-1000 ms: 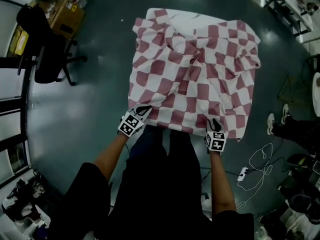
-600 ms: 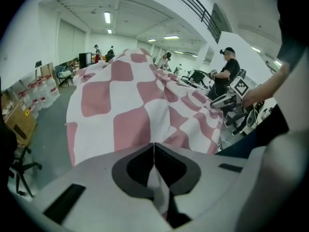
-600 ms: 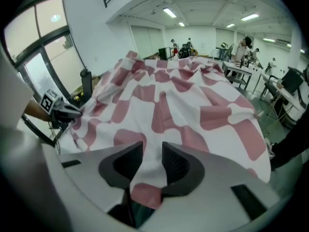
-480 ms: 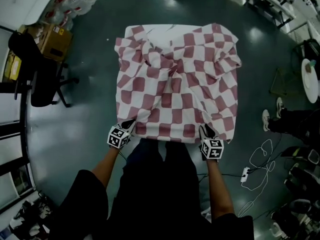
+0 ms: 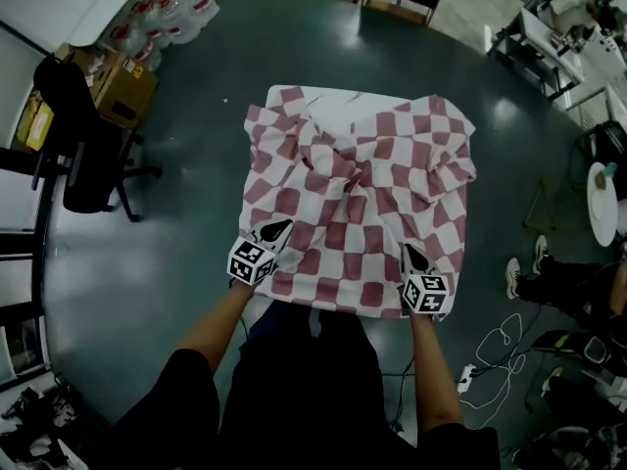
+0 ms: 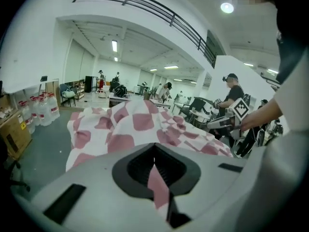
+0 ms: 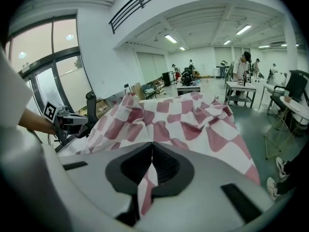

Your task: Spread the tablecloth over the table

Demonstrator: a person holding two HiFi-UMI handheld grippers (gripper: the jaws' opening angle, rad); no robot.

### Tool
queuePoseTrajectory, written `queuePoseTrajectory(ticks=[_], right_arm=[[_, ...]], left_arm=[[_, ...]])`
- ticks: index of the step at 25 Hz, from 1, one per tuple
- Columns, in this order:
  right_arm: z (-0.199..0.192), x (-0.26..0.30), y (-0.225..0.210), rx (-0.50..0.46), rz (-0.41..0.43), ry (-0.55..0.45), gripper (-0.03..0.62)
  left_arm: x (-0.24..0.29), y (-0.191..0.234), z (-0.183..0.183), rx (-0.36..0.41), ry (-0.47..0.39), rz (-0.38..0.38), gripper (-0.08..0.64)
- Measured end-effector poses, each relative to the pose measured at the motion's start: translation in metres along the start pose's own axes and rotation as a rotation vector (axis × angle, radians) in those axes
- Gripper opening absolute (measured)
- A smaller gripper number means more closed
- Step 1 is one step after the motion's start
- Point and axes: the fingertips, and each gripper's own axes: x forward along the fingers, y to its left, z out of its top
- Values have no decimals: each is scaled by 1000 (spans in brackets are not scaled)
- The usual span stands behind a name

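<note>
The white tabletop (image 5: 331, 100) carries a crumpled red-and-white checked tablecloth (image 5: 372, 213), bunched at centre. Only the far tabletop edge is bare.

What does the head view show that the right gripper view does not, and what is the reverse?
Only the head view: the whole tablecloth from above, bunched in its middle, and a white cable on the floor. Only the right gripper view: a fold of the cloth pinched between the shut jaws of the right gripper, and people standing at far tables. Both: the checked tablecloth and the left gripper.
</note>
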Motion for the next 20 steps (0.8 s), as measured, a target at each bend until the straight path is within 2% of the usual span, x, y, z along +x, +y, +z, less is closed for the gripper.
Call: queuePoseTrajectory(ticks=[2,5,9,11,15,17,18,20], right_arm=[[21,10,12,-12,-15,-14,17],[41,22,33,-39,-37,-13,17],[67,31,34,-68,-99,-9,18],[85,37,24,-114,-123,-3,18],[123,65,3,-190,-113,14,23],[142,85,-9,-195,-101,15,54],[151,98,-14,-201,-92,18,90],[165,126,-19,-218,-60,24,95]], left_arm=[[6,16,26,32,-35,-11,17],[14,40,53,35,-70,-27,17],[28,72,70,53,-60,-40,17],[36,93,74,57,-40,-25,17],[52,135,76,54,-5,30,18],[62,149,79,53,18,48,18],[68,154,80,52,29,56,20],[80,162,84,56,46,73,20]])
